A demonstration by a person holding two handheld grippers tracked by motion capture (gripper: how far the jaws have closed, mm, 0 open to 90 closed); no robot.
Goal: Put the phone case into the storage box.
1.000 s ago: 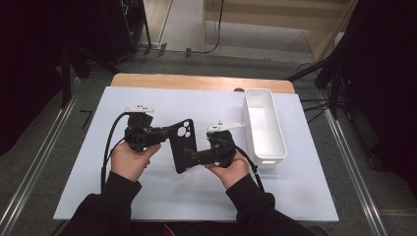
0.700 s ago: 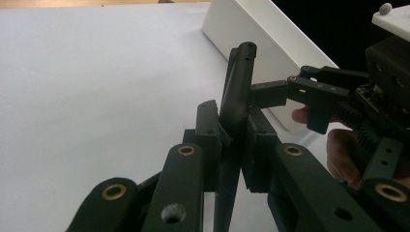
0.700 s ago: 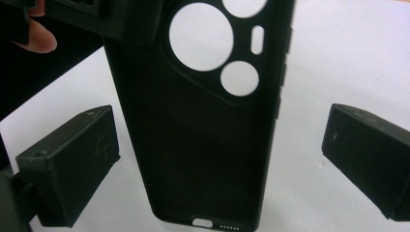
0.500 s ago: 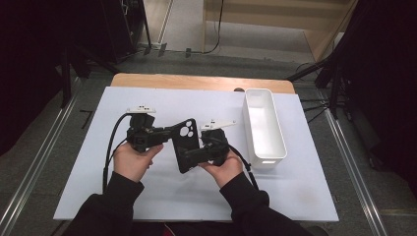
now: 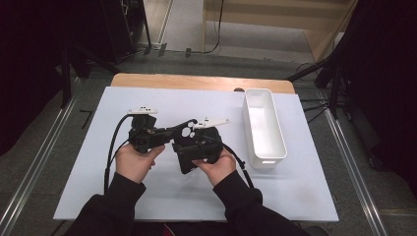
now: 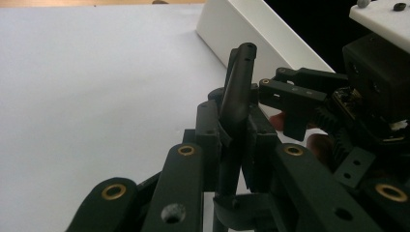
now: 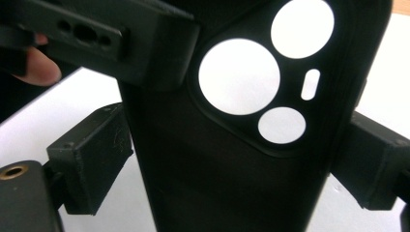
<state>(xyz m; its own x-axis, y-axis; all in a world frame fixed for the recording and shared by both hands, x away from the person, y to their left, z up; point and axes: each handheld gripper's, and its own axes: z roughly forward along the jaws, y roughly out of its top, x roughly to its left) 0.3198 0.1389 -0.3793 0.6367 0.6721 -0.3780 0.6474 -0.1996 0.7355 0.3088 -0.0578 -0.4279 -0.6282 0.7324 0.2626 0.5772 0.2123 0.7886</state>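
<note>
Between your two sets of fingers hangs the phone case (image 5: pixel 186 139), left gripper (image 5: pixel 160 135) pinching its edge, right gripper (image 5: pixel 189 147) closing across its width; next, secure that hold.

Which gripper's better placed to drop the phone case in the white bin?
Right, probably. The right gripper sits nearer the bin, its jaws across the phone case. The left gripper clamps the case's edge, farther from the bin.

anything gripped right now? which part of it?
A black phone case. The left hand-held gripper is shut on its thin edge near the camera cutouts. The right hand-held gripper straddles its width, jaws just closing; contact cannot be told.
</note>
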